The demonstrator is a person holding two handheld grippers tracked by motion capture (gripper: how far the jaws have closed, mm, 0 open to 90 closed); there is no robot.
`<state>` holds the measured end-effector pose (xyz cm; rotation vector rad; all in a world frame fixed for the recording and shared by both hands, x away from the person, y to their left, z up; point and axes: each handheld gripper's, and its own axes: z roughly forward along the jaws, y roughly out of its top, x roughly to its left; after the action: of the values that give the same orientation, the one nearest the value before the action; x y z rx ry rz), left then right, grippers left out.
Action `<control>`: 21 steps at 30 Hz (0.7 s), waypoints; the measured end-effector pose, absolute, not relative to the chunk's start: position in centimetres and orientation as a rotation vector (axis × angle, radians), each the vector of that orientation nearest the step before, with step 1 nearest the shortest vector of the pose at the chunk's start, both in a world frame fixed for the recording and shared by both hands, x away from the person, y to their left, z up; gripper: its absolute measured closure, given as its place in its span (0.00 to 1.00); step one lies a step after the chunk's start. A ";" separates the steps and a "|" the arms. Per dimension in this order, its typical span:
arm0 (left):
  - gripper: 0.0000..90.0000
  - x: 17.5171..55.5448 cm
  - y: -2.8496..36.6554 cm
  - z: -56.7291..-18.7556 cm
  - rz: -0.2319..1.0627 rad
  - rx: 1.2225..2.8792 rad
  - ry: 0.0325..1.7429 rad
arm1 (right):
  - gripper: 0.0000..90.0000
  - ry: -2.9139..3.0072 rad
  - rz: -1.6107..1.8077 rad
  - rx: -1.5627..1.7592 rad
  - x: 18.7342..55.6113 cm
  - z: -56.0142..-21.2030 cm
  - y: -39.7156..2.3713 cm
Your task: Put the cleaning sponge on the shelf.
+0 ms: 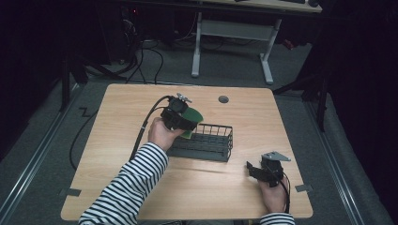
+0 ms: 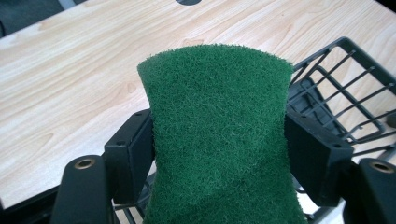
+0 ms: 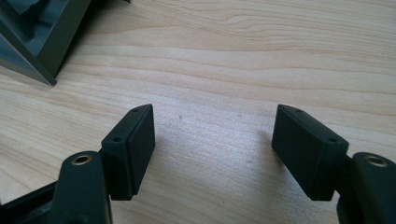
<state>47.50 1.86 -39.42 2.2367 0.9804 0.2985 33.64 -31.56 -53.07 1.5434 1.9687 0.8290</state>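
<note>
A green scouring pad (image 2: 219, 135) stands between the jaws of my left gripper (image 2: 219, 154), pinched in at the waist where both pads press on it. In the high view my left gripper (image 1: 180, 117) holds this green pad (image 1: 193, 116) over the left end of a black wire basket (image 1: 206, 142) in the middle of the wooden table. The basket's wire wall (image 2: 341, 93) lies just right of the pad. My right gripper (image 1: 252, 168) rests low near the table's front right, its jaws (image 3: 215, 149) wide apart over bare wood with nothing between them.
A dark cable hole (image 1: 223, 99) sits in the tabletop behind the basket. A corner of the basket's base (image 3: 37, 42) lies at the upper left in the right gripper view. Another table's white legs (image 1: 197, 47) stand on the floor beyond.
</note>
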 end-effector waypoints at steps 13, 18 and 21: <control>0.33 46.8 1.5 -40.5 0.344 2.236 0.985 | 0.33 1.969 0.829 1.543 33.6 -53.1 -31.6; 0.32 46.6 1.8 -41.1 0.322 2.249 1.000 | 0.33 1.969 0.829 1.543 33.6 -53.1 -31.6; 0.32 46.5 2.2 -41.3 0.311 2.232 1.007 | 0.33 1.969 0.829 1.542 33.6 -53.1 -31.6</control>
<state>46.46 2.20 -41.25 2.2320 1.0070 0.3112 33.64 -31.56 -53.08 1.5423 1.9694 0.8287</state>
